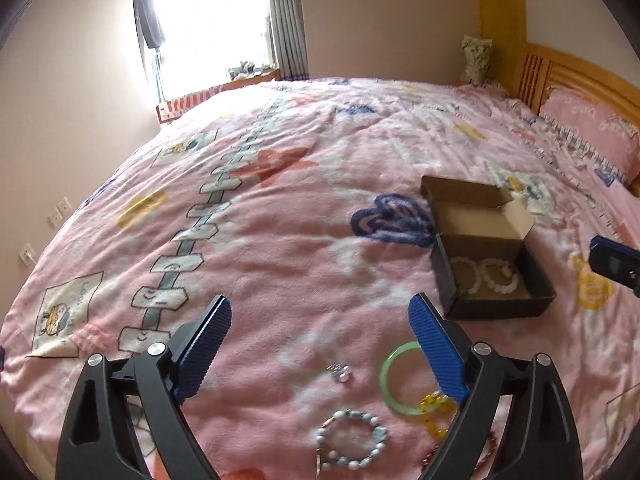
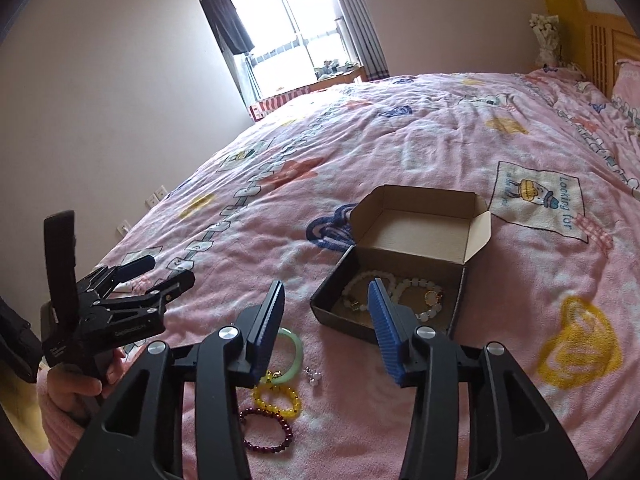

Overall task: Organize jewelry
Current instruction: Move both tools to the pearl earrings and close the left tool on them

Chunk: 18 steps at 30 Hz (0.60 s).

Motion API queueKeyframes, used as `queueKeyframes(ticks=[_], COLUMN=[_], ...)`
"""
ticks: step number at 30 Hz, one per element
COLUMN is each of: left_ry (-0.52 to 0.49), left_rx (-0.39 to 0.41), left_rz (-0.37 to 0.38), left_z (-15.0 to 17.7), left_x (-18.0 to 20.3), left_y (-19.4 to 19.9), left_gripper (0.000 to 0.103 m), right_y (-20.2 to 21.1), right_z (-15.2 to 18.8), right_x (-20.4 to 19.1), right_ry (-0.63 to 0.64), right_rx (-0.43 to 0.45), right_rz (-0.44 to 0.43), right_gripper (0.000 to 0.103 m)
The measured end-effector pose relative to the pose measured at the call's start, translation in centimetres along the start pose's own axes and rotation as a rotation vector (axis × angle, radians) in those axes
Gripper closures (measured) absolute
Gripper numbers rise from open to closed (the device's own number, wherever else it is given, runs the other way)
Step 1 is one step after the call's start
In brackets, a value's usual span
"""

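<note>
A wide bed (image 1: 320,200) fills most of the room, spread with a pink fleece blanket (image 2: 440,152) printed with stars, hearts and cartoon patches (one reads "Looking for"). At the far wall a bright window (image 2: 296,36) pours in daylight, with grey curtains (image 1: 288,32) to its right and a dark garment (image 2: 228,24) hanging on its left. The walls (image 1: 80,80) are plain and pale, with sockets low on the left. On the far right stands an orange wooden headboard (image 1: 560,72) with a pink pillow (image 1: 592,128) against it.
</note>
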<state>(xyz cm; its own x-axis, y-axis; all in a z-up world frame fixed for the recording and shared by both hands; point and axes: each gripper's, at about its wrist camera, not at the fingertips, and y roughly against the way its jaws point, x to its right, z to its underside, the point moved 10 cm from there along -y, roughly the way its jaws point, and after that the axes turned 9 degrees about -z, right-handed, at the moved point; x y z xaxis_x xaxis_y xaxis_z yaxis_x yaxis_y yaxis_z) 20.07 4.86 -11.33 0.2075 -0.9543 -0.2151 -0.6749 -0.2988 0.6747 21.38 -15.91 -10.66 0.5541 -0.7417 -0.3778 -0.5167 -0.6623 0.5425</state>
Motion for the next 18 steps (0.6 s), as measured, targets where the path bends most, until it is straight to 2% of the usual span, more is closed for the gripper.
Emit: queueKeyframes(ticks=[5,7,10,13,15,18], left_ry=[0.042,0.026,-0.016,-0.005,0.010,0.047], left_rx=[-0.147,-0.180,-0.191,-0.141,-0.103,-0.151], left_rz=[0.069,0.082,0.068,0.048,0.060,0.109], left_z=[2.3,3.2,4.0,3.6,3.2,3.7], left_x=[-0.2,0.3,1.0,0.6,0.2,-0.1], left_y=[-3.1,-3.5,-3.8,-3.6,-3.5,-4.2], left_gripper=[0.014,0.014,0.014,0.014,0.014,0.014], right_y=[-3.1,-4.6,-6.2,-7.2,-7.5,-7.8], right_z=[2.4,3.7,5.4,6.3,6.6,6.9], right_x=[-0.4,-0.1,0.4,0.5,0.5,0.3], right_ry=[0.028,0.025,0.052,0.066,0.074,0.084], right_rx=[-0.112,-0.161,-0.224,-0.266,-0.279,-0.289], right_rz=[-0.002,-0.010,0.007,0.009,0.015,0.015], right_gripper=[0.059,0.059,0.059,0.059,0.056,0.051])
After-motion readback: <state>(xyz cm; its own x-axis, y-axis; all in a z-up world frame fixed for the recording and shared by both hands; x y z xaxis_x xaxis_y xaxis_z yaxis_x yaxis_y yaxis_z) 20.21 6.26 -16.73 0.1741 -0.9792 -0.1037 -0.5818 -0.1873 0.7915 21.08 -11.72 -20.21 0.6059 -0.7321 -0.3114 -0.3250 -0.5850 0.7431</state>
